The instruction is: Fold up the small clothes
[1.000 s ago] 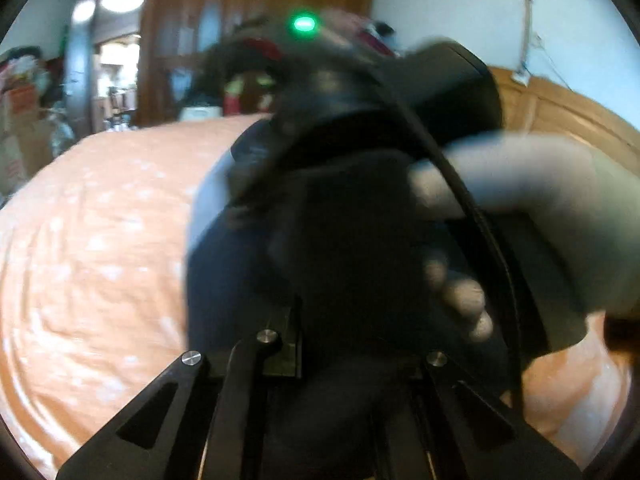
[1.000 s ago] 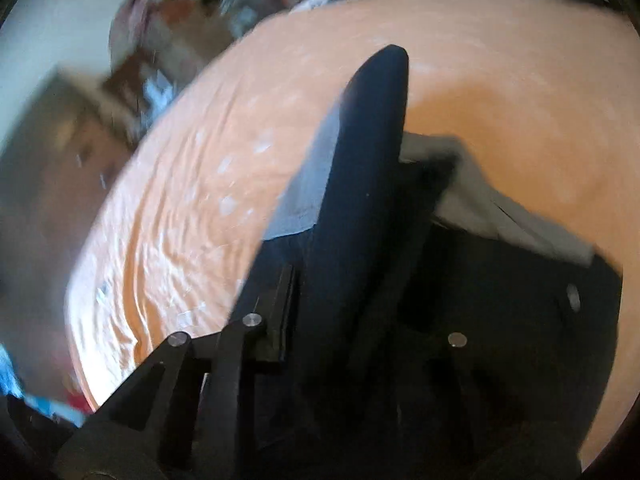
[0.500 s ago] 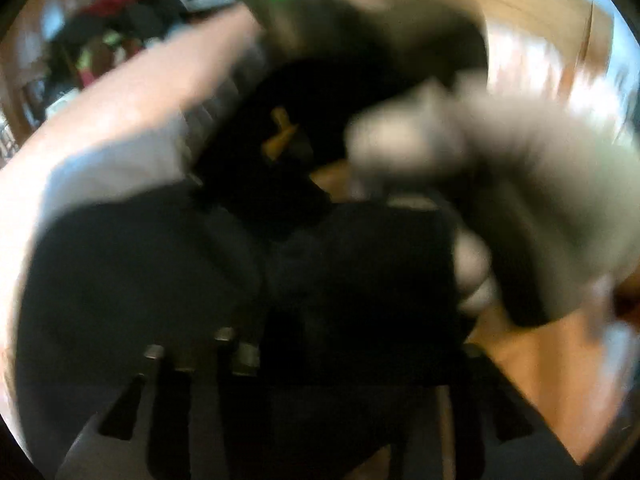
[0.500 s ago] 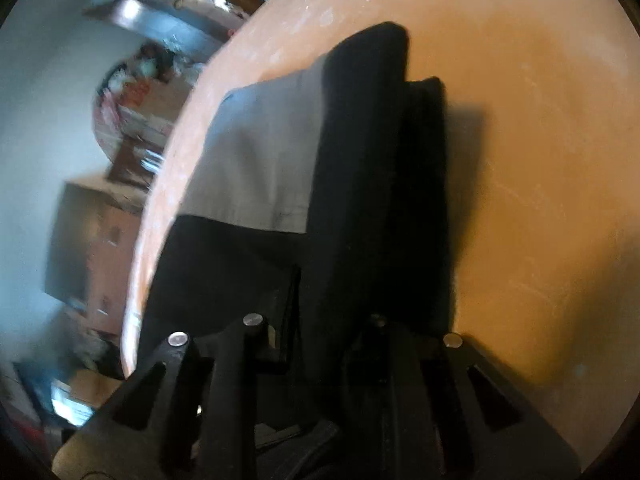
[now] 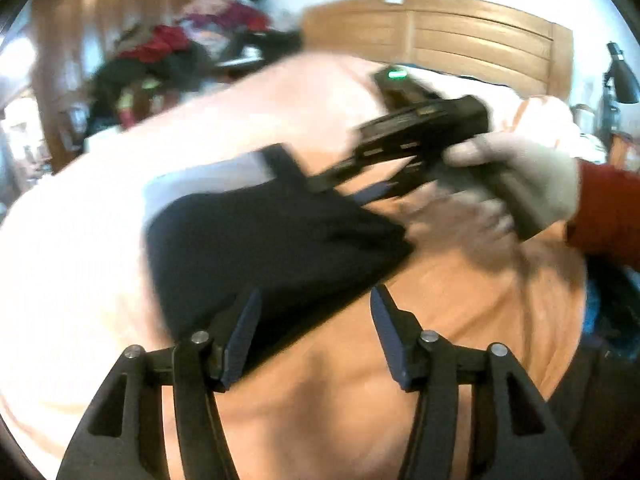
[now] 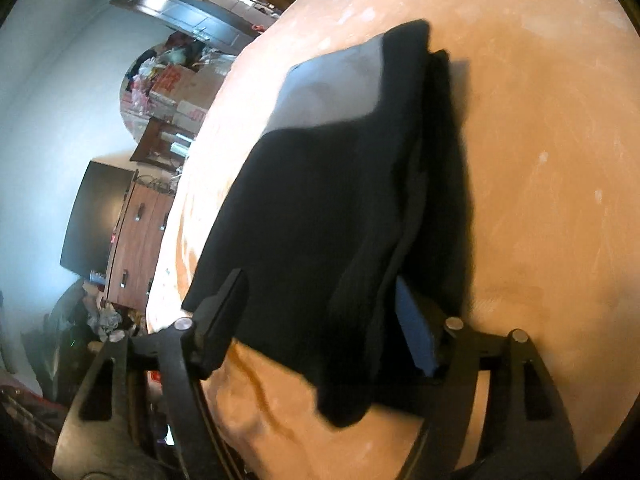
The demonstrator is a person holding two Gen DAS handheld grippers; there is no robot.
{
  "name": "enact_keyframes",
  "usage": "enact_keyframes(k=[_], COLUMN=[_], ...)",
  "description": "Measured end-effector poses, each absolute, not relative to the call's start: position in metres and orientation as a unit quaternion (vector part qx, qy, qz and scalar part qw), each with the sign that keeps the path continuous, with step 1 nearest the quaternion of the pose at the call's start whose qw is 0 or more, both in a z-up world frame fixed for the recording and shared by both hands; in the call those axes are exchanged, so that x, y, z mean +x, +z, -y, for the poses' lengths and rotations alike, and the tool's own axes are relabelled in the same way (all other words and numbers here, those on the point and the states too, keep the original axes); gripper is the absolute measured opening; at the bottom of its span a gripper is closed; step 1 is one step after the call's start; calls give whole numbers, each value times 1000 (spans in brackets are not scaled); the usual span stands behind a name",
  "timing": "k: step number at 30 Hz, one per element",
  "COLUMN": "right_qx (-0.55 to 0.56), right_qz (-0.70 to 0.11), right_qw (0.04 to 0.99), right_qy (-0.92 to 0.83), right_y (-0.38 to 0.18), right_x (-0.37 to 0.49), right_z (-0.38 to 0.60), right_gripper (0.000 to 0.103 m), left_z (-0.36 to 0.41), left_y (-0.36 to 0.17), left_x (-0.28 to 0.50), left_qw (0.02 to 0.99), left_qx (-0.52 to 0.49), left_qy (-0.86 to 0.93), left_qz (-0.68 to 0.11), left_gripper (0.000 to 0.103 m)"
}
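A small black garment [image 5: 272, 232] with a grey band [image 5: 208, 180] lies folded on the orange bedspread [image 5: 360, 400]. My left gripper [image 5: 314, 320] is open just short of the garment's near edge, with nothing between its fingers. In the left wrist view, a white-gloved hand [image 5: 532, 176] holds the right gripper [image 5: 352, 184] at the garment's far right edge. In the right wrist view the garment [image 6: 320, 200] fills the middle, grey band [image 6: 332, 88] at the far end. My right gripper [image 6: 320, 312] is open wide, and the cloth's near edge lies loose between its fingers.
A wooden headboard [image 5: 460, 40] and a heap of clothes [image 5: 168, 52] stand beyond the bed. A red sleeve [image 5: 608, 208] comes in from the right. Off the bed's side are a wooden dresser [image 6: 136, 240], a dark screen [image 6: 92, 216] and cardboard boxes [image 6: 180, 84].
Both grippers were shut on the lifted garment; both have since opened and let it go. The garment now lies folded on the bed, and the left gripper has drawn back.
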State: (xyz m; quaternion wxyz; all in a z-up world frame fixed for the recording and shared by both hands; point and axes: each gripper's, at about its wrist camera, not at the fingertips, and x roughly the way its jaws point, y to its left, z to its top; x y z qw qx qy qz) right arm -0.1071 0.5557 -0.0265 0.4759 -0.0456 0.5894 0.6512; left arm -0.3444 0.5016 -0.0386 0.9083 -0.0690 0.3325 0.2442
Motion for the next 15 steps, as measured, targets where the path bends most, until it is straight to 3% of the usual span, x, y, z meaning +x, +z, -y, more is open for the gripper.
enact_keyframes(k=[6,9,15], right_qx=[-91,-85,-47], right_qz=[-557,-571,-572], right_qw=[550,540,527], right_qy=[616,613,626], right_y=[-31,-46,-52], right_x=[-125,-124,-126], right_z=[-541,-537,-555], right_gripper=[75,73,51], left_z=[-529,-527,-549], left_y=[-53,-66,-87], left_x=[-396,-393,-348], left_qw=[886,884,883], left_qx=[-101,-109,-132], left_qy=[308,296,286], left_qz=[-332,-346,-348], left_gripper=[59,59,59])
